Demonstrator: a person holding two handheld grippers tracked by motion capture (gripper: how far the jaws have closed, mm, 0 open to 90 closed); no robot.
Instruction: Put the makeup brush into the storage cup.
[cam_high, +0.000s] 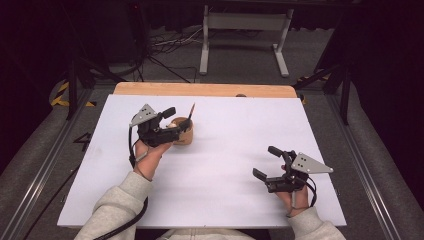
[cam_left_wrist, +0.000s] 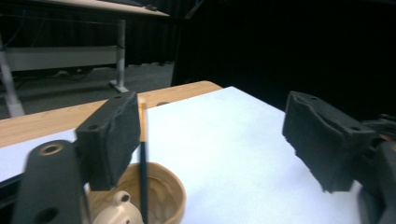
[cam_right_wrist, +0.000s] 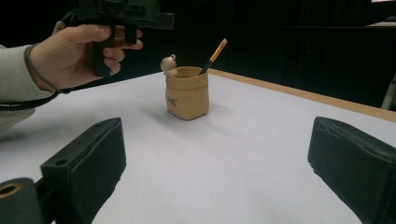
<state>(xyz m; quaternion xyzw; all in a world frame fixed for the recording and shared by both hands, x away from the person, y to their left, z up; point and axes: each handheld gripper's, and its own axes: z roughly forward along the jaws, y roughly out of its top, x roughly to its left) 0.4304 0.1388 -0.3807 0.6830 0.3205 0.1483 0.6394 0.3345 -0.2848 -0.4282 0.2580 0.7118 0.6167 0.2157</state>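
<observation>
I see a tan cup (cam_high: 183, 131) standing upright on the white table (cam_high: 225, 165), left of centre and toward the far side. A pencil (cam_high: 191, 111) leans inside it, tip up, and a small pale figure (cam_right_wrist: 169, 64) sits on its rim. My left gripper (cam_high: 178, 118) hovers over the cup, held by the left hand (cam_high: 150, 150); in the left gripper view its jaws stand wide apart, released, with the pencil just beside the left-hand jaw. I cannot quite tell from that blurred close view whether the jaw touches the pencil.

My right gripper (cam_high: 267, 162) is at the near right of the table, well apart from the cup, in the right hand (cam_high: 292, 200). Its jaws are spread wide with nothing between them, facing the cup across bare table.
</observation>
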